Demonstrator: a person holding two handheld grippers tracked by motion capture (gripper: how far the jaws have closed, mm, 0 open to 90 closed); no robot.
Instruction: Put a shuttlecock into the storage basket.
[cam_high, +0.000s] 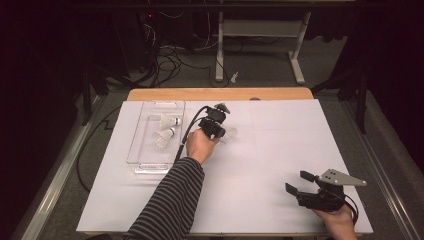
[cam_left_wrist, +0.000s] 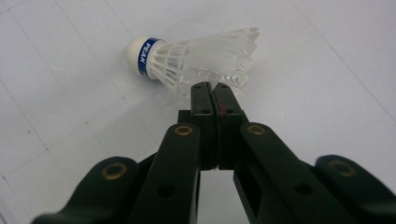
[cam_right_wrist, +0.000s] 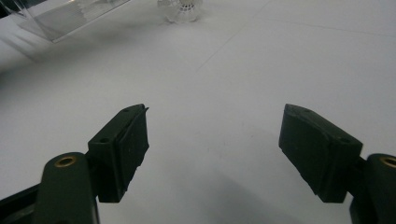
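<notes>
Left tool (cam_high: 223, 131) sits at centre of the high view, a bit left of middle, held by a hand (cam_high: 199, 145) with a striped sleeve (cam_high: 170, 200). In the left gripper view its jaws are pressed together, tips at the feather edge of a shuttlecock (cam_left_wrist: 196, 60); they look pinched on the skirt rim, though how much feather is between them is hard to tell. Shuttlecock lies on its side on the white surface (cam_high: 260, 170), cork with blue band toward upper left of that view, skirt toward the right. In the high view the same shuttlecock (cam_high: 230, 135) is just right of the tool tips, at frame centre.

Clear tray (cam_high: 142, 150) sits left of centre in the high view, just left of the left hand. Two more shuttlecocks lie in it: one (cam_high: 170, 121) nearer the far end, one (cam_high: 162, 138) below it, both on their sides.

Right tool (cam_high: 299, 183) is at lower right of the high view, low over the surface, well apart from the shuttlecock. Jaws wide apart, nothing between them; in the right gripper view just bare surface (cam_right_wrist: 215, 93) between the pads, tray corner (cam_right_wrist: 65, 18) at upper left, shuttlecock (cam_right_wrist: 184, 9) at top centre.
</notes>
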